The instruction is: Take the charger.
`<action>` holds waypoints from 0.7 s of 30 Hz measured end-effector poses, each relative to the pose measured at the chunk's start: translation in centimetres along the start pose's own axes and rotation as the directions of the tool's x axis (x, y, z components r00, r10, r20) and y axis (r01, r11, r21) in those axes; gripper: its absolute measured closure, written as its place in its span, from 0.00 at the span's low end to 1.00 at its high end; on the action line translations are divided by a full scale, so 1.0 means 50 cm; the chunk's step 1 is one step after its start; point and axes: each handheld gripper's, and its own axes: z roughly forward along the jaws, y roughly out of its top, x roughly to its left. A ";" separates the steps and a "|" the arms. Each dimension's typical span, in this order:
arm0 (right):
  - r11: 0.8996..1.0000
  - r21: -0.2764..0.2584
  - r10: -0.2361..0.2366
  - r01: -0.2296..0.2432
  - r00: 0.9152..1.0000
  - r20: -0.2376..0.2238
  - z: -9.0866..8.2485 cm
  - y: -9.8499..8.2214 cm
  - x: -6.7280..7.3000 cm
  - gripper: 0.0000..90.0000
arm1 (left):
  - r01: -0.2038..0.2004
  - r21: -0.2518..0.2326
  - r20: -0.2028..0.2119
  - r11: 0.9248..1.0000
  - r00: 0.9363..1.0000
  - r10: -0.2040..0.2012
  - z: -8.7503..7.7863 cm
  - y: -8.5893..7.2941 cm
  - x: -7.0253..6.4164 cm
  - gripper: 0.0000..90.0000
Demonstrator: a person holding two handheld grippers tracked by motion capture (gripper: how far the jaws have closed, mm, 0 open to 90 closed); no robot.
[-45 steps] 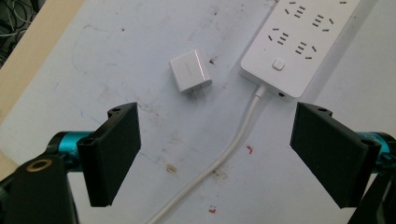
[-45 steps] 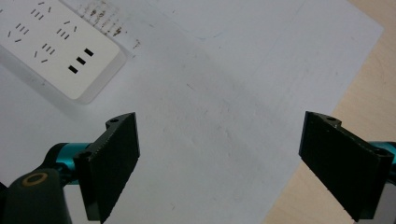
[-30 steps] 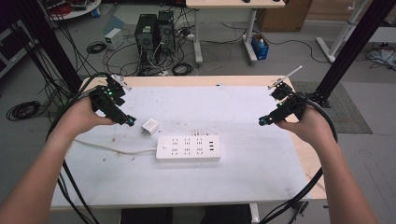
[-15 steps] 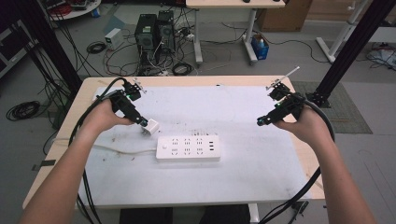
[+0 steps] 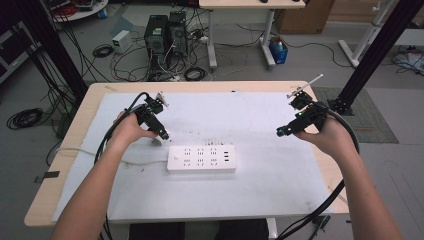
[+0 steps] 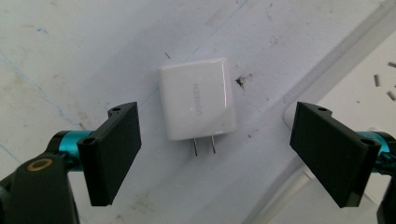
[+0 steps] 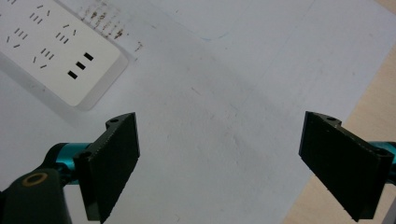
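Left gripper [image 6: 215, 154] released, jaws spread wide and straddling the white charger [image 6: 198, 100], which lies flat on the tabletop [image 5: 260, 112] between them, touching neither. Its two prongs point toward 6 o'clock in the left gripper view, i.e. back at the gripper; likely this alignment lets the jaws close on the charger's flat sides. A corner of the white power strip [image 5: 201, 158] sits at 3 o'clock of the charger, near but apart, probably the plug's destination. In the high view the left gripper [image 5: 161, 134] hovers just off the strip's 10 o'clock corner. Right gripper [image 5: 281, 131] also released, empty, held above bare tabletop at the strip's 2 o'clock, apparently on standby.
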 end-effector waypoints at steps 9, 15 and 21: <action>1.000 0.001 -0.002 0.002 1.000 -0.003 0.005 -0.002 0.002 0.13 | 0.021 0.054 -0.009 0.998 1.000 -0.020 0.054 0.007 0.006 0.22; 1.000 0.003 0.002 -0.002 1.000 -0.007 0.008 -0.005 0.001 0.13 | 0.050 0.082 -0.016 0.995 0.999 -0.049 0.076 0.010 0.011 0.28; 1.000 0.009 0.005 -0.005 1.000 -0.008 0.014 -0.008 0.000 0.13 | 0.066 0.106 -0.020 0.992 0.998 -0.064 0.084 0.011 0.012 0.39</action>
